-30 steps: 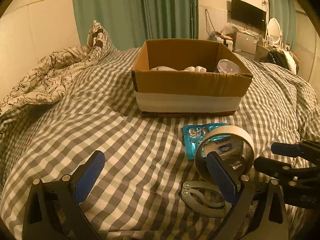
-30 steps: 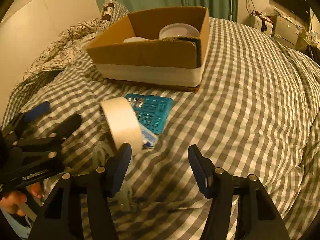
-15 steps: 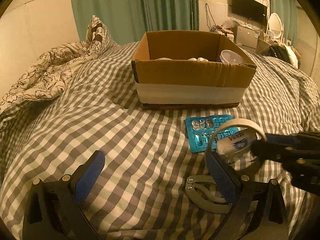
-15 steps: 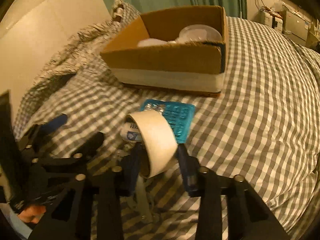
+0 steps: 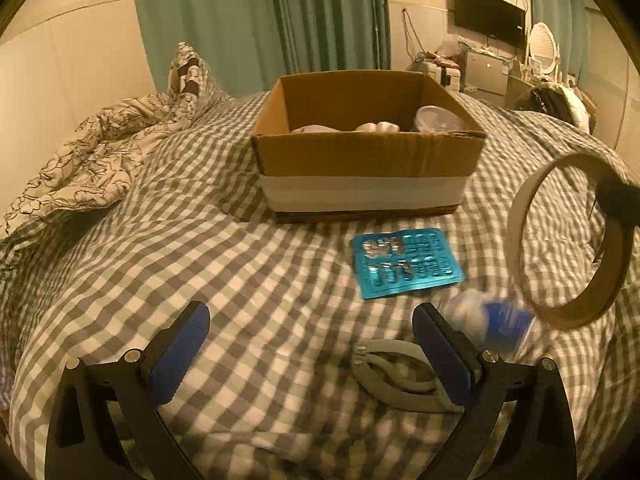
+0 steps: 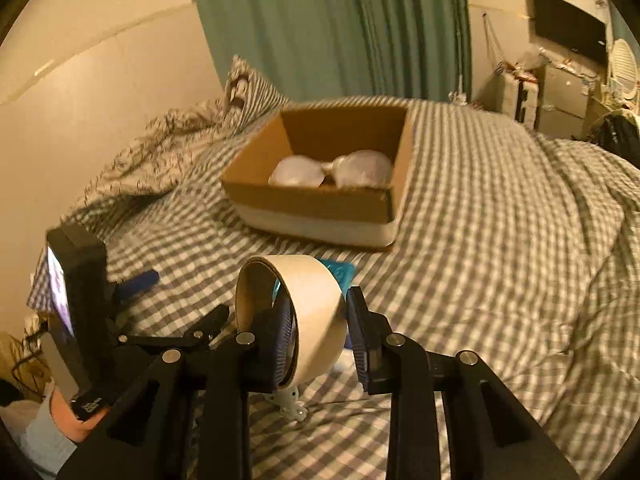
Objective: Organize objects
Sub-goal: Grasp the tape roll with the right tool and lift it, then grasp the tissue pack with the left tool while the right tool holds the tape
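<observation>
Right wrist view: the right gripper [image 6: 320, 332] sits low in the middle of the frame, its jaws having just closed onto the tape roll [image 6: 298, 312]. One pad is inside the ring and the other presses the outer band, so the roll is clamped on edge, clear of the checked blanket [image 6: 500, 240]. The roll hides most of the blue blister pack [image 6: 340, 272]; only a corner shows behind it. Above centre stands the cardboard box [image 6: 320, 200], holding two pale rounded things too blurred to name.

In the left wrist view the left gripper [image 5: 308, 348] fills the lower frame, its blue pads wide apart with nothing between them. The roll hangs at the right edge, partly cut off, with only a dark tip of the right gripper showing on it. The blister pack lies flat just in front of the box. Below the roll, a white and blue packet [image 5: 492, 324] is smeared by motion. A grey hinged tool [image 5: 396, 376] lies partly behind the right-hand pad.
</observation>
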Demonstrator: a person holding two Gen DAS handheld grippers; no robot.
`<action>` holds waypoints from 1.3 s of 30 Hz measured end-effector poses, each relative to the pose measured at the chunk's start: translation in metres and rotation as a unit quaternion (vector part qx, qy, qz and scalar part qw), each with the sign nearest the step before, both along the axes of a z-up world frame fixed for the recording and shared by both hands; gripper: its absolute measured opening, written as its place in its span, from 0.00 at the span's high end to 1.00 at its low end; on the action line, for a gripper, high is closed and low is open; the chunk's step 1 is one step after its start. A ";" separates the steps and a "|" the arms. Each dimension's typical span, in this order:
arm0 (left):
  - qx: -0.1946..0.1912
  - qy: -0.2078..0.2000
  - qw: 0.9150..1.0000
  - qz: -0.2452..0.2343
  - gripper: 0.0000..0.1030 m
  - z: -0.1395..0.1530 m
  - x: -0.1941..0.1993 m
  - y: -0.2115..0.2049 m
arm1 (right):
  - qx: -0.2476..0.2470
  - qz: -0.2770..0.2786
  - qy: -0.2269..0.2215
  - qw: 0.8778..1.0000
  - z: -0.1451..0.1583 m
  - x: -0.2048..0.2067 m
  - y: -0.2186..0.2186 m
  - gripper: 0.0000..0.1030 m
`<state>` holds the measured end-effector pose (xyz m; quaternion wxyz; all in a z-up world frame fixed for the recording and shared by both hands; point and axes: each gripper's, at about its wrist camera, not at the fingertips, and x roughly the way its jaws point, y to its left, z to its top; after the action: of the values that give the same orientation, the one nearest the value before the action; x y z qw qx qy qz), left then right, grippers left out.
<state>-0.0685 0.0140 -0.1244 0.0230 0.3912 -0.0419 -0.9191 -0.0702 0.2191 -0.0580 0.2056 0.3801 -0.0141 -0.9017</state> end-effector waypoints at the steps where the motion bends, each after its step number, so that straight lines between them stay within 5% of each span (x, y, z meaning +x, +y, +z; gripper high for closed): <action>1: 0.002 0.000 1.000 -0.003 0.00 0.001 0.000 0.003 | 0.001 -0.007 0.007 1.000 0.005 0.002 0.006 0.74; 7: 0.014 -0.008 0.999 -0.045 0.00 -0.001 -0.001 0.037 | 0.019 -0.060 0.035 0.997 0.018 0.010 0.044 0.74; 13: 0.020 -0.040 0.995 -0.088 0.00 -0.020 -0.011 0.074 | 0.076 -0.129 0.017 0.989 -0.009 0.001 0.079 0.74; 28: 0.070 -0.111 0.984 -0.124 0.00 -0.071 -0.040 0.102 | 0.091 -0.133 -0.017 0.987 -0.048 -0.011 0.094 0.74; 33: 0.092 -0.109 0.977 -0.158 0.38 -0.061 -0.030 0.100 | 0.094 -0.136 -0.014 0.986 -0.046 -0.008 0.092 0.74; 39: 0.090 -0.113 0.973 -0.181 0.62 -0.045 -0.012 0.095 | 0.093 -0.129 -0.001 0.987 -0.032 0.005 0.081 0.74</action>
<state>-0.0809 0.1094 -0.1694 -0.1836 0.4792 -0.0314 -0.8577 -0.0654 0.3003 -0.0898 0.0511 0.3931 0.0210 -0.9178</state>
